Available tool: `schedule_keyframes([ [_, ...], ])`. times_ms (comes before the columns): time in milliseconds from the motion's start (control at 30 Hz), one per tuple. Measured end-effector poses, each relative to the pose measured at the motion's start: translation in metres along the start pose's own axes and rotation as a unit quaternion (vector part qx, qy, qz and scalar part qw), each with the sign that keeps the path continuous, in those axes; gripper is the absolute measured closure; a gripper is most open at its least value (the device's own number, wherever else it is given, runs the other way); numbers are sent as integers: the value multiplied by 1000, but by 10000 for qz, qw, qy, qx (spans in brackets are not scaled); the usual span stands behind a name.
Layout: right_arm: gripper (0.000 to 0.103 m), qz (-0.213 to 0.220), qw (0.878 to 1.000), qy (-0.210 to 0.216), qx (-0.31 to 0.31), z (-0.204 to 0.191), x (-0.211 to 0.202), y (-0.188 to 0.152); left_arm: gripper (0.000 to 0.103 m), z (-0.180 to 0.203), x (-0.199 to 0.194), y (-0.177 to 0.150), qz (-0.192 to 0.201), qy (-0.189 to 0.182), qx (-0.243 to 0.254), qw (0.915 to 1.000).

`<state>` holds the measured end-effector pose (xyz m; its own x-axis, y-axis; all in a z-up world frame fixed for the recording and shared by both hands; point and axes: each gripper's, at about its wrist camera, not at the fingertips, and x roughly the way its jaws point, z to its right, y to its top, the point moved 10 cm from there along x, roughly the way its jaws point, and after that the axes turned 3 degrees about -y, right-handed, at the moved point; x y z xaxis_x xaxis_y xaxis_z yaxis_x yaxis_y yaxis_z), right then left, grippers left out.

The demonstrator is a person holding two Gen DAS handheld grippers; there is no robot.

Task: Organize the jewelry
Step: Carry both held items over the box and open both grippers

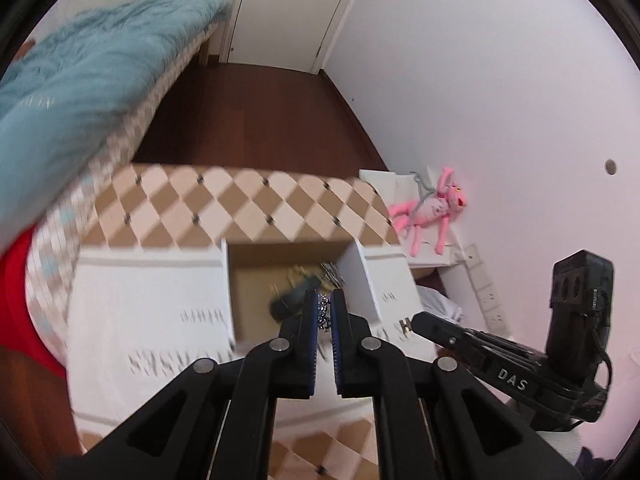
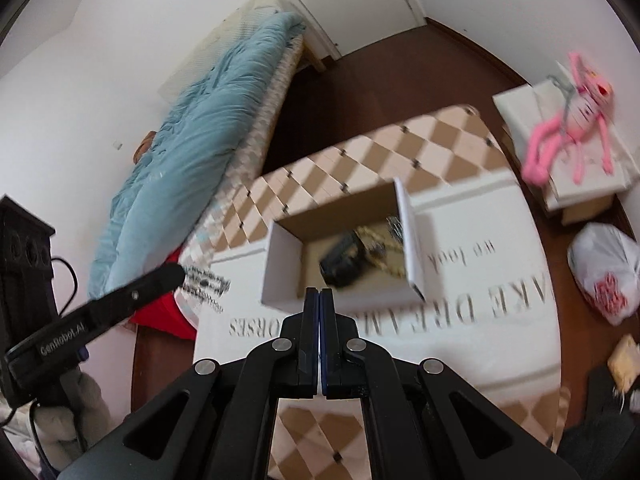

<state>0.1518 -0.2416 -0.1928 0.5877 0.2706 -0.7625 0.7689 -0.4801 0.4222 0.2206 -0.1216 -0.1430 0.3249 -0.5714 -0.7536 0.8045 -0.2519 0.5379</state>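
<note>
An open cardboard box (image 1: 248,280) sits on a white cloth with grey lettering; it also shows in the right wrist view (image 2: 284,256). Inside lie a dark object (image 2: 340,264), gold-coloured jewelry (image 2: 380,248) and a silver piece (image 2: 394,226). My left gripper (image 1: 325,314) is shut on a silver chain (image 1: 323,312) and holds it over the box's near right part. In the right wrist view the left gripper (image 2: 176,274) shows at the left with the chain (image 2: 206,284) dangling, blurred. My right gripper (image 2: 320,300) is shut and empty, just short of the box's near wall.
The cloth (image 2: 480,288) covers a table with a brown-and-cream diamond pattern (image 1: 240,200). A bed with a teal blanket (image 2: 192,160) stands at the left. A pink plush toy (image 2: 568,120) lies on a white box at the right. A white plastic bag (image 2: 604,268) lies on the floor.
</note>
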Motion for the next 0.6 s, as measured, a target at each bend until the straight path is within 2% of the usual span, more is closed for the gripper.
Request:
schedule_keyframes([
  [200, 103, -302, 9993, -27, -210, -12, 37, 42, 99, -24, 42, 25, -391, 3, -86, 9992],
  [333, 103, -604, 9974, -224, -320, -8, 71, 60, 99, -39, 71, 32, -682, 2, -233, 9974],
  [500, 103, -1119, 9910, -536, -508, 5, 112, 67, 97, -60, 96, 33, -1005, 399, -366, 9935],
  [600, 102, -1340, 9866, -752, -549, 16, 129, 68, 96, -69, 101, 31, -1034, 569, -406, 9922],
])
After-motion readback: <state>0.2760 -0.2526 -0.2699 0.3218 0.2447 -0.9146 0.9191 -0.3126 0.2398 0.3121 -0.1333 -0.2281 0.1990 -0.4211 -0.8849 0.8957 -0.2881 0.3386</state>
